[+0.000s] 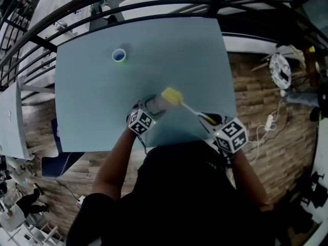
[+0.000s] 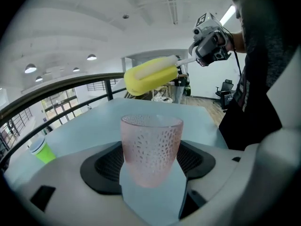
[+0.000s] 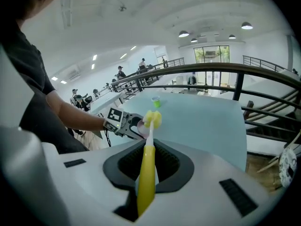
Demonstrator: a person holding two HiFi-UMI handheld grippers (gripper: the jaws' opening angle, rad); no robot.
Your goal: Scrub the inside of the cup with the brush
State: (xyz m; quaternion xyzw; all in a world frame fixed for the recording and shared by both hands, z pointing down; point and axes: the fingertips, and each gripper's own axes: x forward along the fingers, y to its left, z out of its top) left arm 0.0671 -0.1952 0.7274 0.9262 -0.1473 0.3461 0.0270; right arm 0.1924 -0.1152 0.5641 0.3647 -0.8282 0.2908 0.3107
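Pink dimpled glass, that's the cup [image 2: 151, 147]. The left gripper [image 2: 151, 180] has its jaws closed round the lower part, with the mouth facing up. The right gripper [image 3: 146, 185] is clamped on the yellow handle of the brush [image 3: 148, 145], whose long axis runs straight out from those jaws toward the cup.

Key bit: the sponge head sits above the rim and a little beyond it, not inside. So I'd guess it has to come down and in.

The left gripper view shows that gap plainly. The right gripper view stacks the sponge over the cup's mouth, so depth there is anyone's guess. The head view puts both over the near side of the pale blue table [image 1: 102, 86], with a small green cup [image 1: 119, 55] well apart.
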